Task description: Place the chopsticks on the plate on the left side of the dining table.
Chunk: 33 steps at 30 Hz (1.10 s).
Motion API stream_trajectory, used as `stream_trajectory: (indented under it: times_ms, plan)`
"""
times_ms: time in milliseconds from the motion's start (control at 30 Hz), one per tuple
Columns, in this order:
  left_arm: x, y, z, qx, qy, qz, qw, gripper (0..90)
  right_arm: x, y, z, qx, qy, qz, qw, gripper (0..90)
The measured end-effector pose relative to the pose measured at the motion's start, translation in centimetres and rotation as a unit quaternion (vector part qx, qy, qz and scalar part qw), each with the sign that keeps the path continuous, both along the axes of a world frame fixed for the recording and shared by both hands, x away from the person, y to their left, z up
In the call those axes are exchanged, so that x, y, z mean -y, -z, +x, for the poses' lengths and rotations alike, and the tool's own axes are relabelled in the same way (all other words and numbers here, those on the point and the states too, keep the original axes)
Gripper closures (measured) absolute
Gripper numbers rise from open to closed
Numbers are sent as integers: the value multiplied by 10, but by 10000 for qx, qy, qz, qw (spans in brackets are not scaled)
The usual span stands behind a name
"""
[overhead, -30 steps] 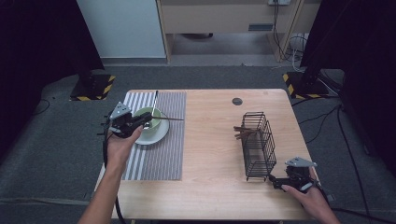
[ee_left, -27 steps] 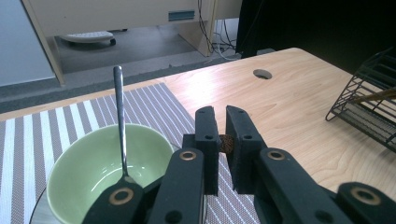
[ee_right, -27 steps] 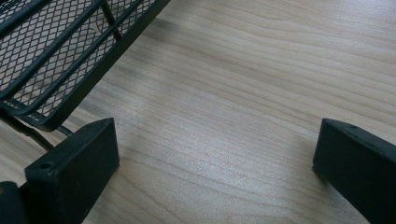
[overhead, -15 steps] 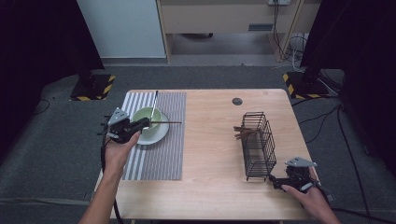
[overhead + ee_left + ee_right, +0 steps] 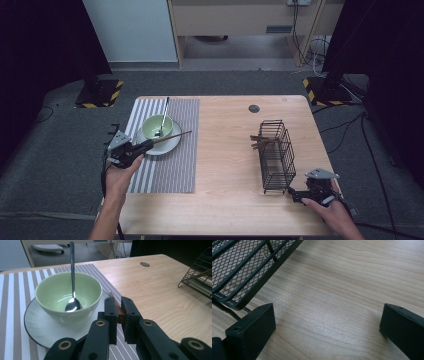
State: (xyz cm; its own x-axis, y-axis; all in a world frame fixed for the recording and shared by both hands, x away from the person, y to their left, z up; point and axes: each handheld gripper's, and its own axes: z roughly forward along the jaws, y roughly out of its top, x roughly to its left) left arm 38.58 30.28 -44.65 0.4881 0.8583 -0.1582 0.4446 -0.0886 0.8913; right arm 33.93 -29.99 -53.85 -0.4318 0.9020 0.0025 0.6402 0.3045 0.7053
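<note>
Apparently left gripper clamps chopstick (wooden).

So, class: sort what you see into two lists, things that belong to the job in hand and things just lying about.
In the job:
- left gripper, shut on the wooden chopstick
- saucer, under the chopstick
- green bowl
- striped mat

Lying about:
- spoon in the bowl
- wire basket with wooden sticks
- right gripper, open on the table
</note>
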Motion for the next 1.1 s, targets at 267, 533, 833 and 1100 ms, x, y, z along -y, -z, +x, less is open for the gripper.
stream_trajectory:
  times_ms: [267, 533, 833, 1100]
  plan:
    - [-5, 11, -5, 11, -7, -4, 10000, 833, 0, 0, 0, 2, -1, -3, 10000, 4]
    - [-4, 24, -9, 67, -104, 10, 9999, 834, 0, 0, 0, -1, 1, 1, 10000, 4]
    - [-6, 40, -12, -102, -96, 110, 9998, 834, 0, 0, 0, -1, 0, 0, 10000, 4]
    - [-11, 49, -13, -152, -138, 232, 9995, 833, 0, 0, 0, 1, 0, -2, 10000, 4]
